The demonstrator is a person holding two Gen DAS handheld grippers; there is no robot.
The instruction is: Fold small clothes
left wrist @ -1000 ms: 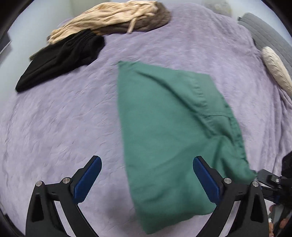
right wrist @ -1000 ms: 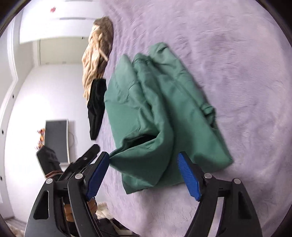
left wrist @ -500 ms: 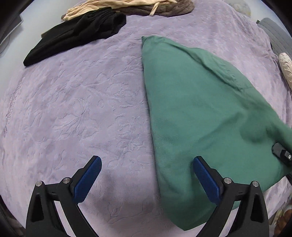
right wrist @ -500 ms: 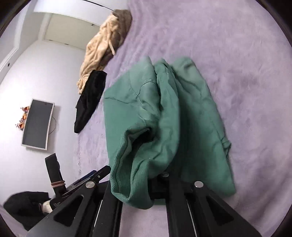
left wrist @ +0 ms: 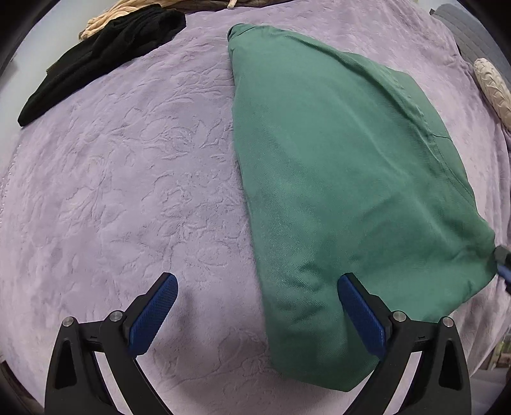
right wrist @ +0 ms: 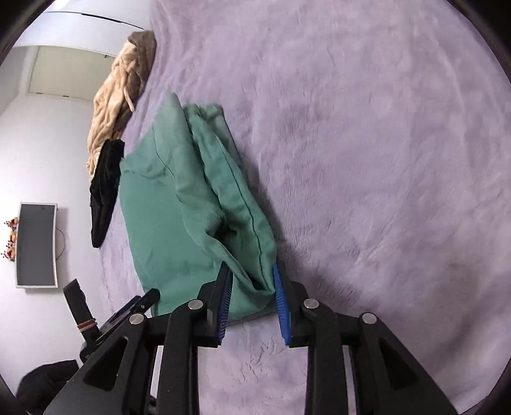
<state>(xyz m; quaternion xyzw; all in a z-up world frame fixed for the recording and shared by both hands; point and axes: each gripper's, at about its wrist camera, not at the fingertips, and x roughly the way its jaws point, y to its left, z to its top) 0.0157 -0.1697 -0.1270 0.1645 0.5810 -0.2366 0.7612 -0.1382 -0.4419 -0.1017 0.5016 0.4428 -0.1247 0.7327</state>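
Note:
A green garment (left wrist: pixel 345 178) lies folded on the lilac bedspread (left wrist: pixel 127 178); it also shows in the right wrist view (right wrist: pixel 191 204). My left gripper (left wrist: pixel 257 306) is open and empty, low over the spread, its right finger over the garment's near left edge. My right gripper (right wrist: pixel 250 287) holds a bunched corner of the green garment between its blue pads, jaws slightly parted around the fabric. The right gripper's tip shows at the far right edge of the left wrist view (left wrist: pixel 503 258).
A black garment (left wrist: pixel 95 54) and a beige garment (left wrist: pixel 127 6) lie at the far left of the bed. A cream cushion (left wrist: pixel 493 86) and grey pillow (left wrist: pixel 472 32) sit far right. A wall screen (right wrist: pixel 36 245) shows left in the right wrist view.
My right gripper closed on the garment's corner a half second ago, and its jaws now stand slightly wider around the fabric. The left gripper moved closer and lower, still open.

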